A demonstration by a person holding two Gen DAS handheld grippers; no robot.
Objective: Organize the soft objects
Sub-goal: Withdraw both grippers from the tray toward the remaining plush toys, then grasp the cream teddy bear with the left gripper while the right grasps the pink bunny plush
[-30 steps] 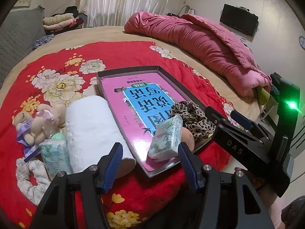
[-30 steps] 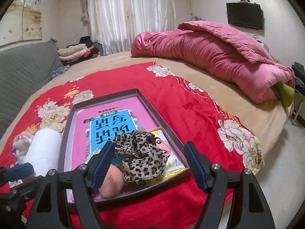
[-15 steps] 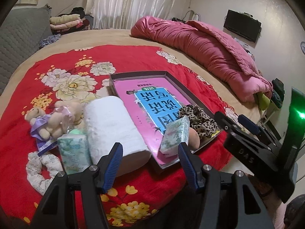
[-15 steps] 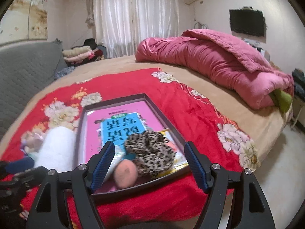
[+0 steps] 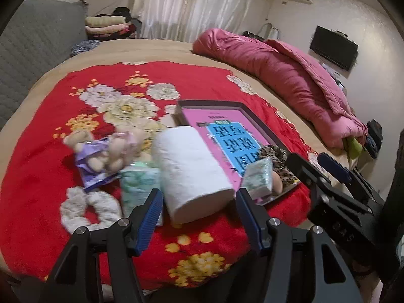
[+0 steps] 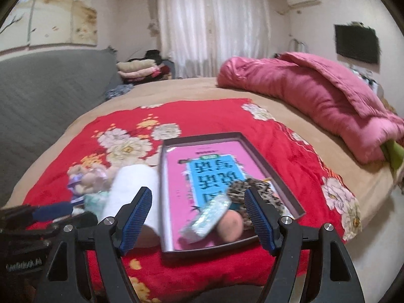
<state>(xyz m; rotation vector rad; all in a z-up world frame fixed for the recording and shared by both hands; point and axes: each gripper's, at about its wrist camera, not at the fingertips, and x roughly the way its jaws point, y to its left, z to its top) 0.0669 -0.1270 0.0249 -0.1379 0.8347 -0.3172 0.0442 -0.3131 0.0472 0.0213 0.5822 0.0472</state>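
Both grippers have pulled back from the bed. The left gripper (image 5: 198,214) and right gripper (image 6: 198,217) stand apart, empty. A white towel roll (image 5: 190,174) lies ahead of the left one, outside the dark flat rectangular tray (image 6: 272,169), so the sorting looks unfinished.

A rumpled pink quilt (image 6: 315,96) lies beneath a wall-mounted television (image 6: 357,43) and white curtains (image 6: 209,25).

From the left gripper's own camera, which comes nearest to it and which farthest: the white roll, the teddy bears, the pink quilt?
1. The white roll, lying just ahead of the left gripper, between its open fingers in the view.
2. The teddy bears, farther back and to the left on the red blanket.
3. The pink quilt, far off along the bed's right side.
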